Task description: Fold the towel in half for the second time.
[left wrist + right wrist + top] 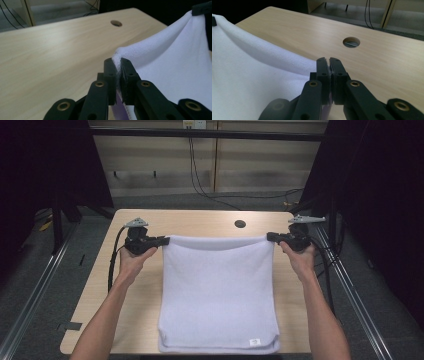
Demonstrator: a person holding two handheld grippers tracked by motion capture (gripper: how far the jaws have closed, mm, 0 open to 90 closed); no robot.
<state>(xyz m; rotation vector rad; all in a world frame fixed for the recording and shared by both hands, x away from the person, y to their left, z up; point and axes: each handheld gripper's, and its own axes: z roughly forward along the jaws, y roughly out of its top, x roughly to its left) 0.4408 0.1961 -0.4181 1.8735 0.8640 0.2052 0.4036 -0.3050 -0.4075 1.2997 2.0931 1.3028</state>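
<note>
Tongs [165, 240] [270, 237] clamping towel [218, 290] corners, edge crosswise

Lab or recording bay, not a home. Landmark: a pale wood-grain table [200, 222] with a round cable hole [240, 224] near its far edge, office-desk style. Beyond the table's far edge, grey carpet floor [165, 201] and a low beige panelled wall [160, 162]; black cables [200, 185] hang down that wall from a socket and trail across the carpet. Left and right of the table, black curtains [380, 195] close the space in. Metal rails [35, 290] run along the floor on both sides of the table. Above the far wall, a dark horizontal bar [210, 134] of a frame.
</note>
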